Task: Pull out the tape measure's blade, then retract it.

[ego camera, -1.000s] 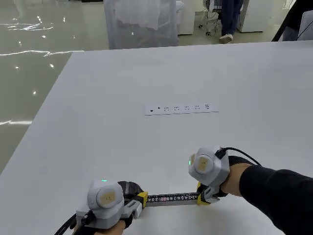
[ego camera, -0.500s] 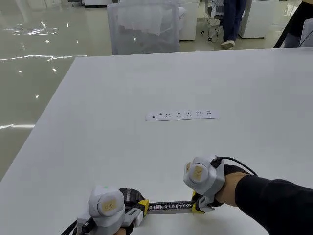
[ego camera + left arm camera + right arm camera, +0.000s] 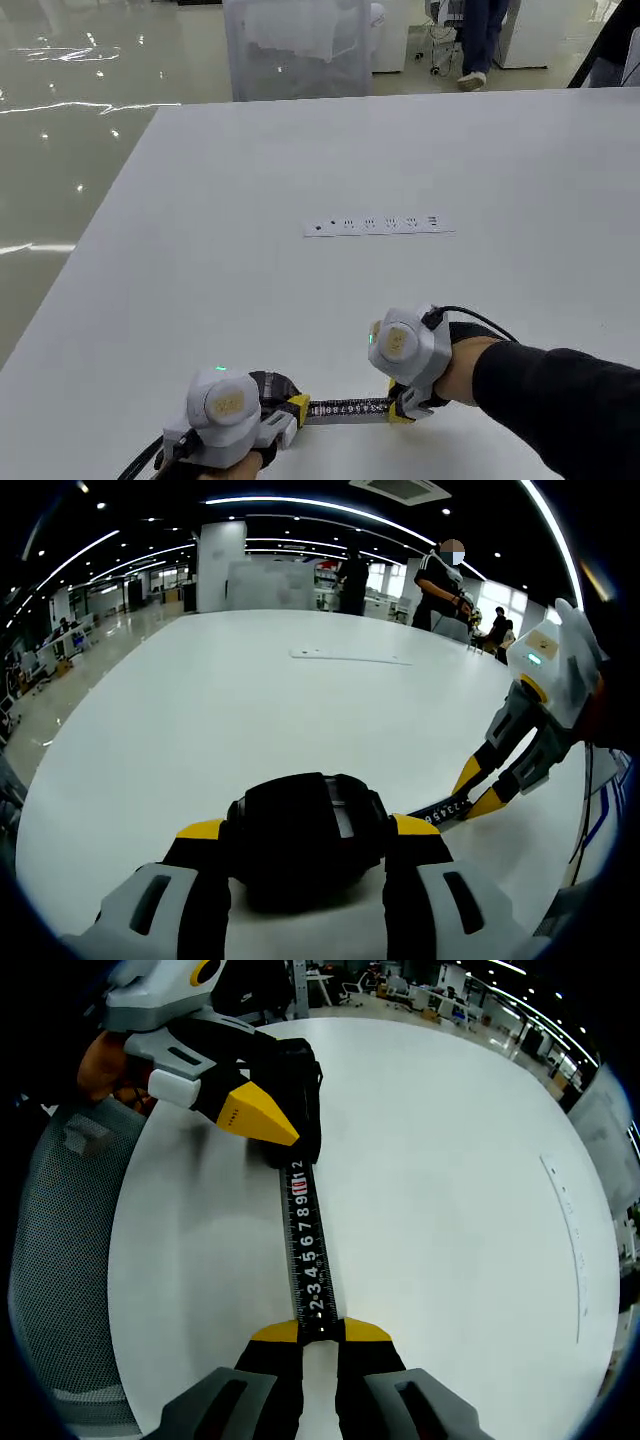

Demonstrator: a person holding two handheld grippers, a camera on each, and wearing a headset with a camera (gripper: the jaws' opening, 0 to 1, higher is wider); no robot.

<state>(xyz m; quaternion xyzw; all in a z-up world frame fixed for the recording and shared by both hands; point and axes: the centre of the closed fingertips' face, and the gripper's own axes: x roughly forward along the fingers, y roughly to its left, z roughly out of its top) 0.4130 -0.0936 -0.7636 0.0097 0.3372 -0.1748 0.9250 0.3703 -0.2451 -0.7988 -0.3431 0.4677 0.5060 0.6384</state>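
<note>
Tape measure (image 3: 268, 384) lies on the white table (image 3: 300, 140) close to the person, with a short length of blade (image 3: 304, 1250) drawn out.
Left gripper (image 3: 308, 830) jaws clamp its black body, and right gripper (image 3: 320, 1332) jaws pinch the blade's tip. The likely risks: the narrow pinch slips and the sprung blade whips back, or an off-axis pull twists the rounded body out of the left jaws.

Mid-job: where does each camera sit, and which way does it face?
Head view: on the headset, facing forward-down at the white table, left gripper, right gripper; a dark sleeve shows.
Left gripper view: looks along its fingers, shut on the black tape measure case, toward the right gripper.
Right gripper view: looks along its fingers and the numbered blade toward the left gripper.
Both gripper views share that blade.
</note>
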